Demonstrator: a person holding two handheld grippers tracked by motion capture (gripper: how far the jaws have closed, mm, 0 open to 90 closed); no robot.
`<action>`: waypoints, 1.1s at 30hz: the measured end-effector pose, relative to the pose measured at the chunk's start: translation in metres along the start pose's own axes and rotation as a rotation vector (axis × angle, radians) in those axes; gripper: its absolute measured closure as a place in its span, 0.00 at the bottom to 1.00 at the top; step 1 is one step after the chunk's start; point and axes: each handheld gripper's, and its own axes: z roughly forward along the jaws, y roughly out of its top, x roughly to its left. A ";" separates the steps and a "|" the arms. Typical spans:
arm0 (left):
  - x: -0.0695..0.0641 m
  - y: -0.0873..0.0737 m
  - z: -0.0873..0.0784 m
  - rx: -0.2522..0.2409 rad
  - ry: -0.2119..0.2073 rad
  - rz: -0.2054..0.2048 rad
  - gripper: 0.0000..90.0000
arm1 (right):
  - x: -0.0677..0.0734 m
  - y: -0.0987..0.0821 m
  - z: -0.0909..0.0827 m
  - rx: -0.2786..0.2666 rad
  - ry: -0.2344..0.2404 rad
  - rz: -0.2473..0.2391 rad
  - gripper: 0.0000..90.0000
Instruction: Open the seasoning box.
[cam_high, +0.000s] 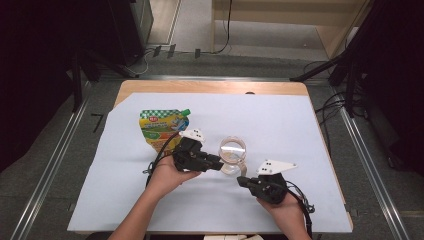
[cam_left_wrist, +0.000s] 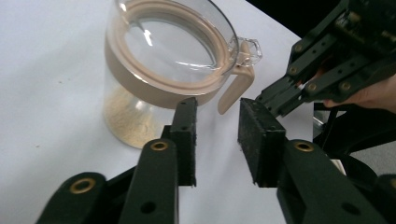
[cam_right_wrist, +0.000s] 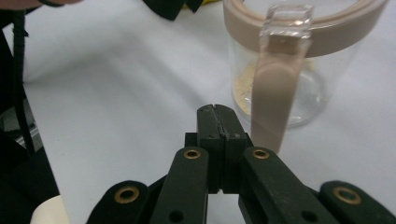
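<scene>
On the worktop (cam_high: 120, 200), left to right: pouch (cam_high: 162, 127) lying flat; left gripper (cam_high: 218, 164), jaws apart, nothing between them, tips just beside the jar (cam_high: 233, 155); jar upright at centre, tan lid on, powder at bottom; right gripper (cam_high: 241, 181), jaws closed and empty, near the jar's handle (cam_right_wrist: 273, 102).

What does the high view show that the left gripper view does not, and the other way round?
High view: a green and yellow pouch lying beyond the left gripper, and the table's wooden far edge. Left gripper view: the gap between its open jaws, and the clear tab on the beige handle of the jar. Both: the clear jar and the shut right gripper.
</scene>
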 end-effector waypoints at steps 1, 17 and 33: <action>0.001 0.000 -0.001 -0.004 -0.003 -0.009 0.71 | 0.000 0.000 0.003 0.006 0.003 -0.004 1.00; 0.005 -0.001 -0.004 -0.024 0.016 -0.014 0.58 | -0.004 0.001 0.022 0.023 -0.032 -0.023 1.00; 0.007 -0.002 -0.005 -0.038 0.019 -0.030 0.50 | -0.028 -0.001 0.009 0.019 -0.046 0.036 1.00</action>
